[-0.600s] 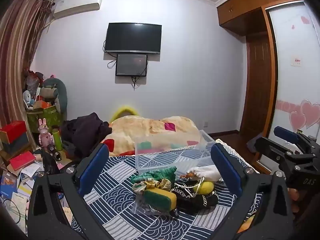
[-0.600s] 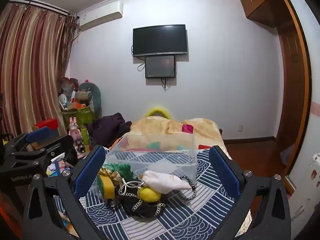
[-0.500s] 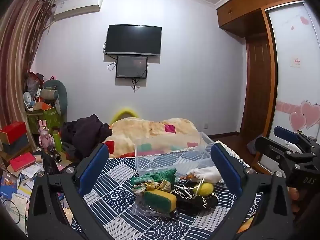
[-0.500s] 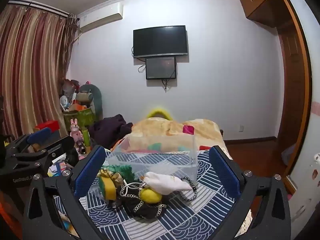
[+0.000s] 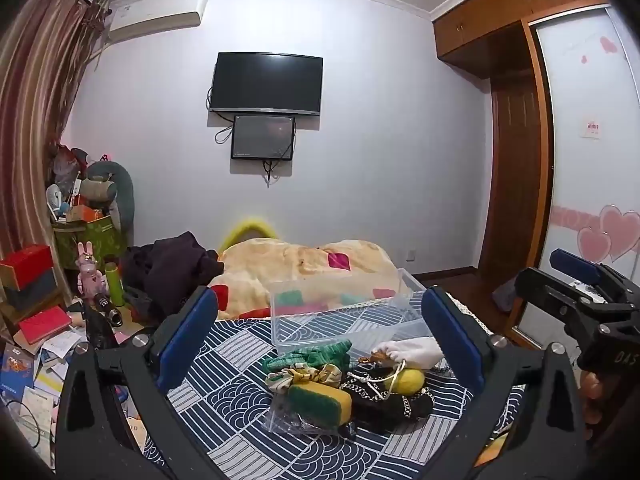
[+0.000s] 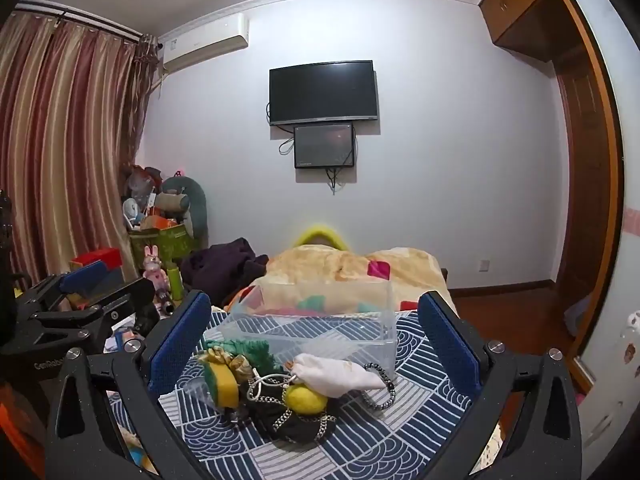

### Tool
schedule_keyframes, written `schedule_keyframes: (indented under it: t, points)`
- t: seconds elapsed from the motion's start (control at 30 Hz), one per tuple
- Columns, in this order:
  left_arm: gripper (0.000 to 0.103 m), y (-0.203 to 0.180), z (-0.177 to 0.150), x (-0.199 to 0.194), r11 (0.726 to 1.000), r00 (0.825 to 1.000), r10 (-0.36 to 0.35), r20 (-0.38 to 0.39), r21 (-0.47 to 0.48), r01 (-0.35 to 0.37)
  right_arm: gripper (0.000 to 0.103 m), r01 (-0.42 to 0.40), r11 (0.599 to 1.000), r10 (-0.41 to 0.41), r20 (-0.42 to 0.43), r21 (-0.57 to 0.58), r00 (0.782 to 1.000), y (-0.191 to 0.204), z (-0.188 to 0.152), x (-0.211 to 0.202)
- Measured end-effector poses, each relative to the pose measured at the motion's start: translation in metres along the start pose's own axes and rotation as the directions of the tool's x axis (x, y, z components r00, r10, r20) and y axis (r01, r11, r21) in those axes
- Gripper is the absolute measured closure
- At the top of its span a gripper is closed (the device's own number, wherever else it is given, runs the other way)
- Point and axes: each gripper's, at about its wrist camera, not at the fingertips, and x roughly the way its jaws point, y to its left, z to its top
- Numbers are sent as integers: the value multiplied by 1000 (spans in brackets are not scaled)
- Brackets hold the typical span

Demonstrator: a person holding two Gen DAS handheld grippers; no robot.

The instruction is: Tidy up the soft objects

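Note:
A pile of soft things lies on the blue patterned bedspread (image 5: 224, 396): a green-and-yellow sponge (image 5: 320, 400), a green cloth (image 5: 312, 356), a patterned scrunchie (image 5: 304, 376), a yellow ball (image 5: 408, 380), a white pouch (image 5: 412, 348) and a black item with chains (image 5: 384, 400). A clear plastic box (image 5: 340, 316) stands just behind the pile. My left gripper (image 5: 320, 332) is open, above and in front of the pile. My right gripper (image 6: 316, 340) is open too, over the same pile, with the sponge (image 6: 222, 380), ball (image 6: 306, 398) and pouch (image 6: 336, 372) below it.
A quilt (image 5: 304, 268) and dark clothes (image 5: 172, 268) lie further up the bed. Boxes, toys and papers crowd the floor at the left (image 5: 48, 320). A wardrobe (image 5: 516, 160) stands at the right. The bed edge (image 6: 472, 420) is near on the right.
Both views have tilted down very slightly. The pile and the box have not moved, and both grippers stay open.

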Motion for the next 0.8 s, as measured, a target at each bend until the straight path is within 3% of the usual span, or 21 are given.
schedule_keyframes:
  t: [0.8]
  points:
    - [0,-2,1,-5,1000,1000,-12,14,9,12,0,-7,1000,7,19,12,1000,0,3,-5]
